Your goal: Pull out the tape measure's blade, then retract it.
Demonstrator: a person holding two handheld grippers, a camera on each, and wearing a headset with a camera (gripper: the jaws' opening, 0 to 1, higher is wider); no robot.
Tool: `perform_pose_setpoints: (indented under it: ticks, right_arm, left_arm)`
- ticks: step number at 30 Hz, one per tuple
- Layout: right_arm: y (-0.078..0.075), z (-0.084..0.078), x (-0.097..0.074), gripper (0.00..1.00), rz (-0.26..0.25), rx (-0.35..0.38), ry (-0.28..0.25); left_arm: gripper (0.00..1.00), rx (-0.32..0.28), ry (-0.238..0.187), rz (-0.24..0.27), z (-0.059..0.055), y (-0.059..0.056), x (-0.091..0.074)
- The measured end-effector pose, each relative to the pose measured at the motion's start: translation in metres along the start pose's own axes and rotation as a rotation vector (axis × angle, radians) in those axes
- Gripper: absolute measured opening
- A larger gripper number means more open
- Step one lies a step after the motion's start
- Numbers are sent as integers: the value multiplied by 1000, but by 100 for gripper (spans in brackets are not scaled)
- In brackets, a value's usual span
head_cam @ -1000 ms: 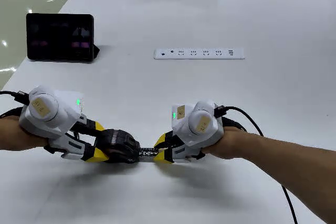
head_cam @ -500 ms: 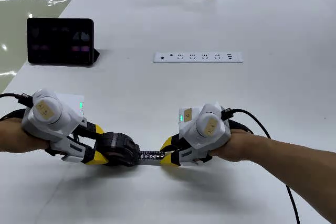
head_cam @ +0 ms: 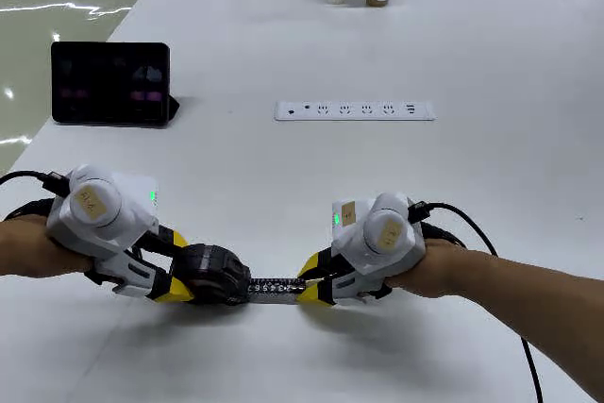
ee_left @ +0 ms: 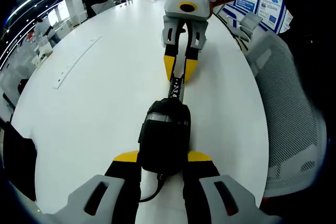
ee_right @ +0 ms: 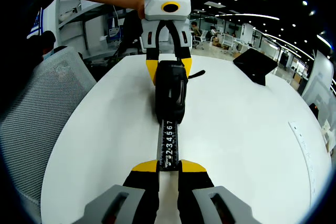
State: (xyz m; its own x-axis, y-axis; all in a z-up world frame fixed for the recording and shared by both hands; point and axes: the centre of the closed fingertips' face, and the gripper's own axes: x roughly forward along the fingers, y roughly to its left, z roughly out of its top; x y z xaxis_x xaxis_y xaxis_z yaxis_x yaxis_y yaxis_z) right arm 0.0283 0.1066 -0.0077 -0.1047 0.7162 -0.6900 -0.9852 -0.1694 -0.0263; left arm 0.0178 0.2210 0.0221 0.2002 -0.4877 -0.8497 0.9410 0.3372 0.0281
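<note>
Tape measure case point(head_cam: 212, 274): probably dense, rigid, smooth; left gripper point(head_cam: 177, 267) fingers clenched on its flanks. Blade point(head_cam: 276, 285): thin, springy; right gripper point(head_cam: 311, 280) fingers pinch its tip, near the case.

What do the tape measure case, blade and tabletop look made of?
The tape measure case looks like black plastic, maybe rubber-coated: matte, with soft highlights. The blade is a thin dark strip with white printed numerals, probably coated steel, though the look leaves that open. The table is white and smooth with a faint sheen, so laminate or painted board.
</note>
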Motion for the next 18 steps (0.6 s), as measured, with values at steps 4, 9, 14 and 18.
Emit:
perform_pose_setpoints:
  ticks: [4,9,14,18]
  right_arm:
    - [0,-2,-2,9,-2,3,2]
    - [1,-4,-6,9,-4,4,6]
    - [1,-8,-9,9,-5,5,12]
    - [2,-11,-12,9,-5,8,16]
  left_arm:
    - [24,0,7,0,0,-1,0]
    - [24,-1,10,1,0,-1,0]
    - [24,-1,20,0,0,-1,0]
    - [24,4,30,-3,-1,-1,0]
